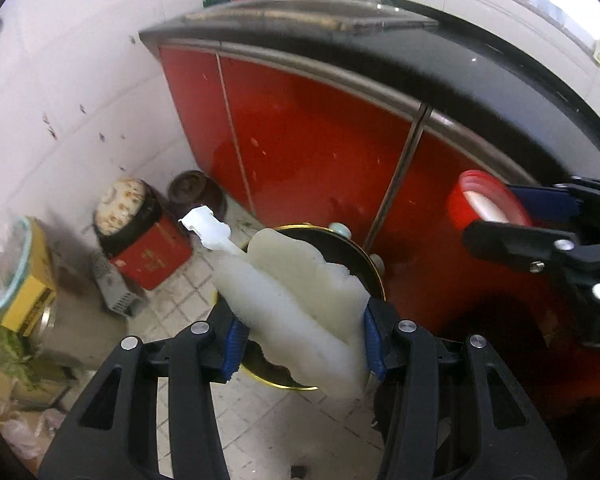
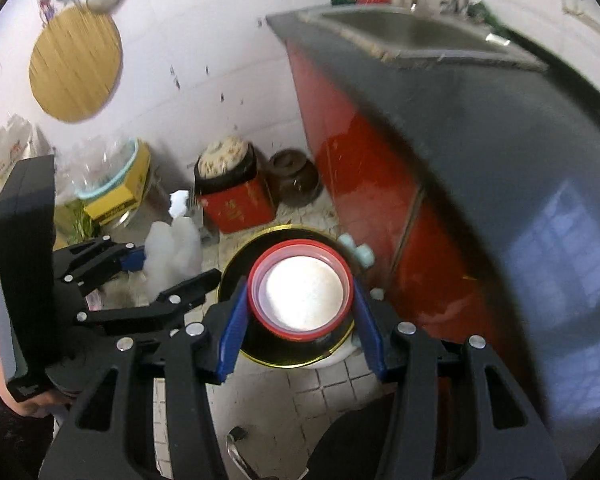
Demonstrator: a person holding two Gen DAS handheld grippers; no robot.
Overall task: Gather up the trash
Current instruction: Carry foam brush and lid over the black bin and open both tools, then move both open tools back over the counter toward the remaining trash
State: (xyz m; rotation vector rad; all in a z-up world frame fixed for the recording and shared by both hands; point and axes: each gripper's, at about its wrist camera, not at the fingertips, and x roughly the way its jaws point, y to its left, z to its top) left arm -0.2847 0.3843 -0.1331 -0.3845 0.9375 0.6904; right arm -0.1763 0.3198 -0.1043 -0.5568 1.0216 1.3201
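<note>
My left gripper (image 1: 300, 340) is shut on a crushed white plastic bottle (image 1: 296, 292) with a white cap (image 1: 204, 226), held above a round bin with a gold rim (image 1: 374, 264) on the tiled floor. My right gripper (image 2: 300, 316) is shut on a red cup with a white inside (image 2: 300, 292), held over the same gold-rimmed bin (image 2: 236, 264). The right gripper and red cup (image 1: 484, 204) also show in the left wrist view at the right. The left gripper (image 2: 168, 270) with the white bottle (image 2: 176, 256) shows at the left of the right wrist view.
A red cabinet (image 1: 308, 132) under a dark countertop (image 1: 480, 76) with a steel sink (image 2: 420, 32) stands to the right. A red box with a jar (image 1: 148, 240), a brown pot (image 2: 294, 176) and a yellow box (image 1: 26, 276) sit by the white tiled wall.
</note>
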